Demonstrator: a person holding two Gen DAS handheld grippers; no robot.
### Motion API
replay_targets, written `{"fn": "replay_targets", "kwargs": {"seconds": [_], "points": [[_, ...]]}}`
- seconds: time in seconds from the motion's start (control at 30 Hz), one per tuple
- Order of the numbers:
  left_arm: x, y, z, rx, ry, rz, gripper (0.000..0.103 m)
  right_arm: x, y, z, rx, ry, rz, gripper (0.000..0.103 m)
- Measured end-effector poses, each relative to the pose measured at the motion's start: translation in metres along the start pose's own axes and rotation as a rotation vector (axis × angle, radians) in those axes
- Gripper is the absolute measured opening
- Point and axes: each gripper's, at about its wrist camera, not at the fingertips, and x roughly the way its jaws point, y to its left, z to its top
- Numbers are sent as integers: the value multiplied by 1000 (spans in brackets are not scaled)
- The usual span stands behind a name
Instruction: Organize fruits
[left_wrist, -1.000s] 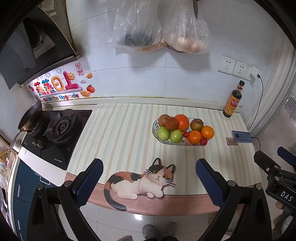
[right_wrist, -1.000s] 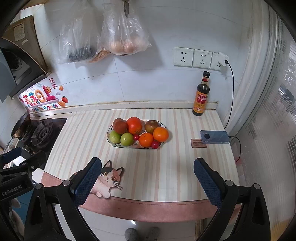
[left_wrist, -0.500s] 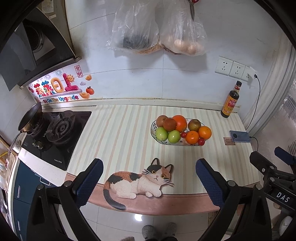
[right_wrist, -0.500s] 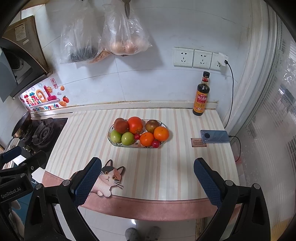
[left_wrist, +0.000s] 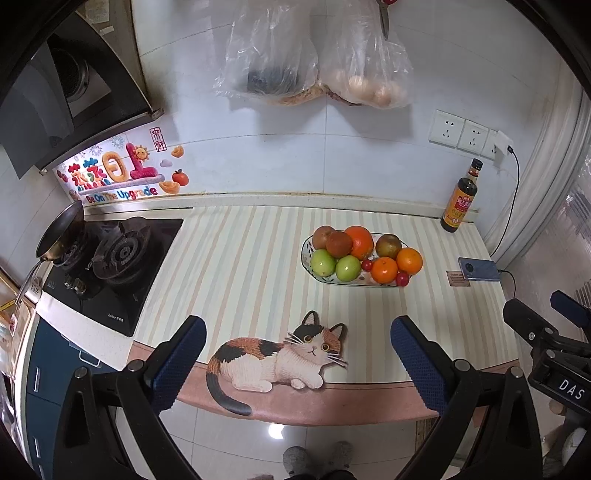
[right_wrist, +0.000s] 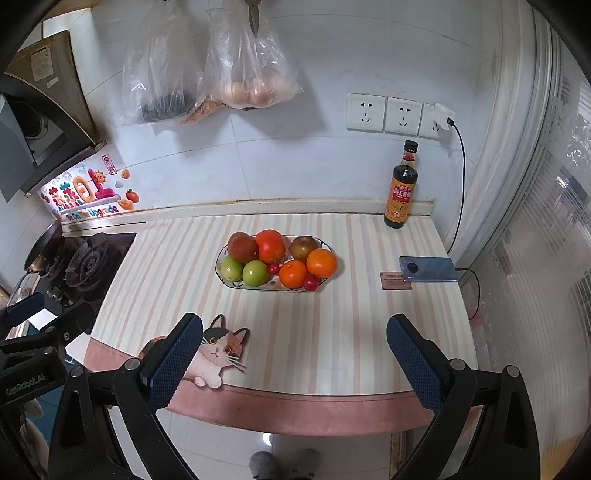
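A shallow patterned plate (left_wrist: 305, 258) (right_wrist: 220, 275) on the striped counter holds several fruits: oranges (left_wrist: 409, 260) (right_wrist: 321, 263), green apples (left_wrist: 323, 262) (right_wrist: 255, 272), brown fruits (left_wrist: 339, 243) (right_wrist: 242, 248) and small red ones (left_wrist: 402, 278) (right_wrist: 310, 283). My left gripper (left_wrist: 297, 363) is open and empty, held off the counter's front edge, well short of the plate. My right gripper (right_wrist: 295, 360) is open and empty, also in front of the counter. Each gripper's body shows at the edge of the other's view.
A gas stove (left_wrist: 110, 258) with a pan (left_wrist: 59, 236) is at the left. A sauce bottle (right_wrist: 402, 188) stands at the back right. A phone (right_wrist: 428, 268) on a charging cable and a small card (right_wrist: 395, 281) lie at right. Plastic bags (left_wrist: 314, 59) hang on the wall.
Both grippers have shifted slightly, the left view drifting a little right and up. The fruits and plate have not moved. Both grippers stay open.
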Motion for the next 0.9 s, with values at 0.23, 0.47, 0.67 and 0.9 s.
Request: {"fn": "replay_targets", "kwargs": {"seconds": [0.23, 0.47, 0.67, 0.9], "points": [[-1, 1, -3, -1, -1, -1, 103, -1, 0, -2, 2, 3, 5, 102], [-2, 1, -4, -1, -1, -1, 103, -3, 1, -3, 0, 3, 5, 102], [-3, 1, -4, -4, 0, -3, 103, -4, 1, -4, -3, 5, 6, 102], [-3, 1, -4, -5, -3, -2, 103, -7, 4, -4, -8, 10, 8, 102]]}}
